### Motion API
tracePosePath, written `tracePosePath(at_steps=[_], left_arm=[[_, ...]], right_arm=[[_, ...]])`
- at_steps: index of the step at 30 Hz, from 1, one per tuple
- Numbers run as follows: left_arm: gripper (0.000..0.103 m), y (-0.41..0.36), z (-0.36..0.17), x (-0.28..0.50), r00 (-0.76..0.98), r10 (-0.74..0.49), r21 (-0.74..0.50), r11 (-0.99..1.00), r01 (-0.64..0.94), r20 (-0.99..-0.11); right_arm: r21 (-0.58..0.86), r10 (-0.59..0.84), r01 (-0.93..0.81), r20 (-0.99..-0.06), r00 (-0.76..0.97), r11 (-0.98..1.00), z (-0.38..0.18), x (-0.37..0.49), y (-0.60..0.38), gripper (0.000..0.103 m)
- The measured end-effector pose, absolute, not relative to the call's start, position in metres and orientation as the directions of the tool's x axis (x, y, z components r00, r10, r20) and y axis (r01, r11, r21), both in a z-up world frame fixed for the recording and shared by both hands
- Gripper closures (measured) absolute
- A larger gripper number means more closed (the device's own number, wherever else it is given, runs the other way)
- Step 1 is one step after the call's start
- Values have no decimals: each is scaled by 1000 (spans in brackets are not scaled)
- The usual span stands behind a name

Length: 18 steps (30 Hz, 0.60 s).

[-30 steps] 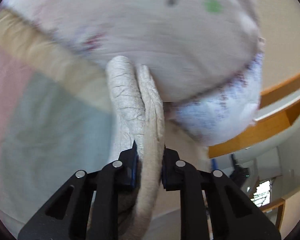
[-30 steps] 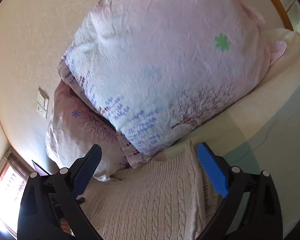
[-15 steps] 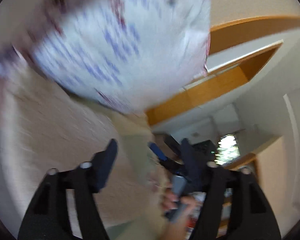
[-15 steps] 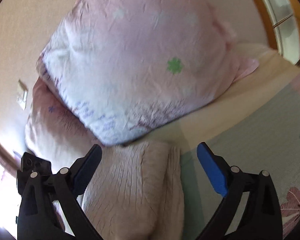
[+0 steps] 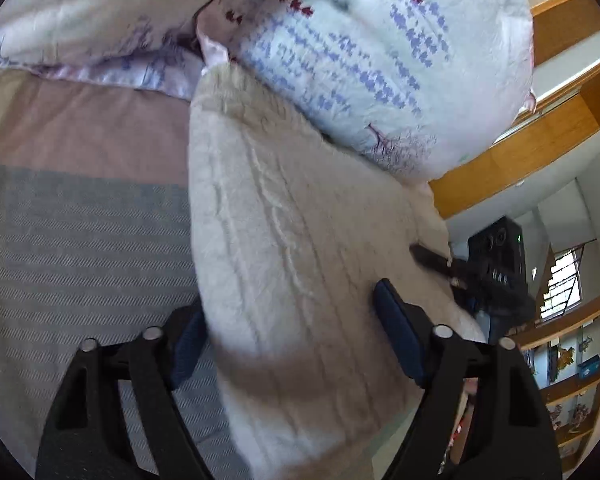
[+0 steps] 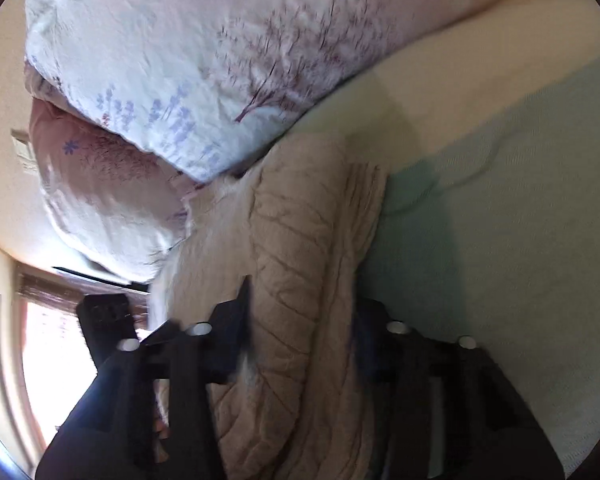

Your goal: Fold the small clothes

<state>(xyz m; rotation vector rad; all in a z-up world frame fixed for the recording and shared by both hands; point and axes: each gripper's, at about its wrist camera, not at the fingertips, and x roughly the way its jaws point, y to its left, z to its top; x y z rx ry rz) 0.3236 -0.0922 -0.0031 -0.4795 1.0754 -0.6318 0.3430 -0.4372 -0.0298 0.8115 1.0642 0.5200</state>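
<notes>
A beige cable-knit sweater [image 5: 292, 264] lies folded on the bed, its far end against the pillows. My left gripper [image 5: 290, 328] is open, its blue-padded jaws straddling the sweater's near part without pinching it. In the right wrist view the same sweater [image 6: 300, 264] runs between the jaws of my right gripper [image 6: 300, 320], which stand close on either side of a thick fold; motion blur hides whether they press it. The right gripper [image 5: 440, 262] also shows in the left wrist view at the sweater's far right edge.
Two floral pillows [image 5: 380, 52] [image 6: 204, 60] lean at the head of the bed. The striped bedspread [image 5: 80, 248] [image 6: 500, 200] spreads beside the sweater. A wooden headboard ledge [image 5: 540, 132] and shelves [image 5: 572, 380] stand at right.
My left gripper let go of the sweater fold it pinched and opened wide over the sweater. My right gripper moved in over the sweater and its jaws narrowed around a fold.
</notes>
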Motion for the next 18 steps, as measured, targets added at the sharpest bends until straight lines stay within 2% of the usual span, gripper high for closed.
tracePosePath(at_steps=[2,4,6,8,11,13,16,18], left_arm=[[63,-86,-1,323,326,-714,-674,697,245,-619],[67,-67,15,318,298,-755,-702,654,283,-584],[67,-50,36,301,319,-746,-661,666,345,-585],[66,-29,51,283,379,-707,-589,708,391,-598],[58,-4,54,278,460,-585,-462,810,361,-668],[55,6,43,281,492,-461,-357,886,295,-738],[51,16,57,266,578,-445,-340,896,287,-684],[43,7,76,250,637,-448,-304,894,329,-627]], right_arm=[[767,694,-40,-556,456,641,-18,332,-429,66],[774,713,-92,-522,468,627,-4,322,-421,71],[794,770,-179,-466,435,581,10,312,-400,73],[775,790,-249,-463,403,581,16,308,-371,73],[701,757,-298,-548,356,648,6,314,-318,69],[647,694,-262,-622,363,716,-5,315,-302,56],[677,686,-231,-544,483,699,12,297,-333,53],[696,679,-228,-483,553,681,26,287,-355,51]])
